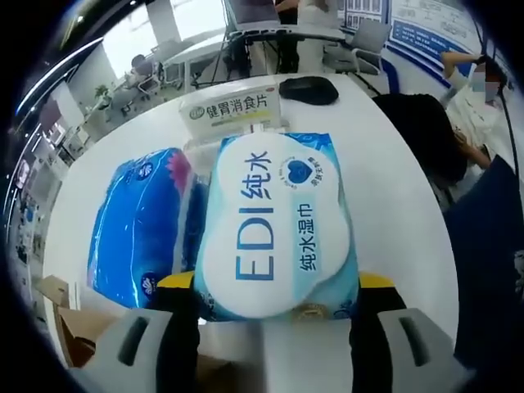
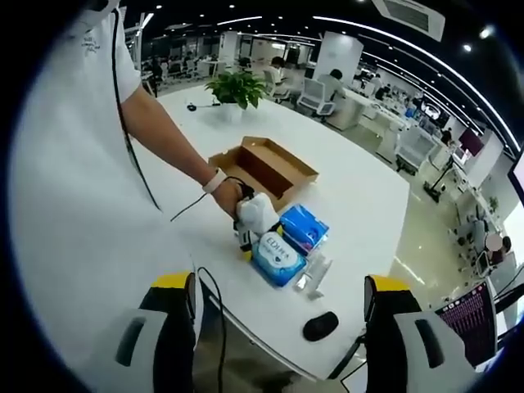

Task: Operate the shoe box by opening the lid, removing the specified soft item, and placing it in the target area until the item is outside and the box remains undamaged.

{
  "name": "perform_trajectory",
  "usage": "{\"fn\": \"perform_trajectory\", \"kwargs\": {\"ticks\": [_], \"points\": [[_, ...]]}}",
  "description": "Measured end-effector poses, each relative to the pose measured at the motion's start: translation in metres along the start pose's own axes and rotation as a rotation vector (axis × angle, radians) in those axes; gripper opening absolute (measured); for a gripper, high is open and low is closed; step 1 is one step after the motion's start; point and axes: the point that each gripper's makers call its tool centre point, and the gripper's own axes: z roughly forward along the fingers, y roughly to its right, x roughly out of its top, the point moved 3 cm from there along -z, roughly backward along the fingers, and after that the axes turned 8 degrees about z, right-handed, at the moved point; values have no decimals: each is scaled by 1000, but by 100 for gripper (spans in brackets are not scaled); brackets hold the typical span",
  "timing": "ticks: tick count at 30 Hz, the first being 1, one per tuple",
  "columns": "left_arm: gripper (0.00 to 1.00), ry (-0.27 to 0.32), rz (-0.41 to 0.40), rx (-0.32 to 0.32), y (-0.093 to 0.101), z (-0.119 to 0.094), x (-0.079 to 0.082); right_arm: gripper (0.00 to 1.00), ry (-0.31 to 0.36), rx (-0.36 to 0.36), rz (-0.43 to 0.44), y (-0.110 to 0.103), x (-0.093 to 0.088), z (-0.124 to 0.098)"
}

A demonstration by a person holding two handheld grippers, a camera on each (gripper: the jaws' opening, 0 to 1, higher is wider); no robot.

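Jaws of the left gripper (image 1: 278, 307) pinch the wet wipes pack (image 1: 278, 225) over the white table (image 1: 393, 188), a blue tissue pack (image 1: 139, 225) at its 9 o'clock. Right gripper (image 2: 278, 307) hangs wide open and empty, with the open shoe box (image 2: 266, 168) at 12 o'clock beyond the person's hand (image 2: 231, 196).

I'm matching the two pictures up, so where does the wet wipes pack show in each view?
Left gripper view: the wet wipes pack sits centre, between this gripper's jaws, which are closed on its near end.
Right gripper view: the pack is small, at centre on the white table, at the left gripper.
Shared landmark: the blue tissue pack beside it.
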Motion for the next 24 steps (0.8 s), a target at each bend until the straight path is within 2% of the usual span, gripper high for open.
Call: {"fn": "perform_trajectory", "kwargs": {"ticks": [10, 18, 22, 24], "points": [[76, 30, 12, -5, 0, -10, 2, 86, -10, 5, -8, -3, 3, 4], [91, 52, 8, -20, 5, -16, 5, 87, -6, 9, -16, -4, 6, 9], [91, 85, 32, -3, 4, -21, 10, 87, -5, 3, -13, -3, 7, 9], [95, 87, 13, -18, 5, -21, 10, 87, -12, -3, -14, -3, 5, 10]]}}
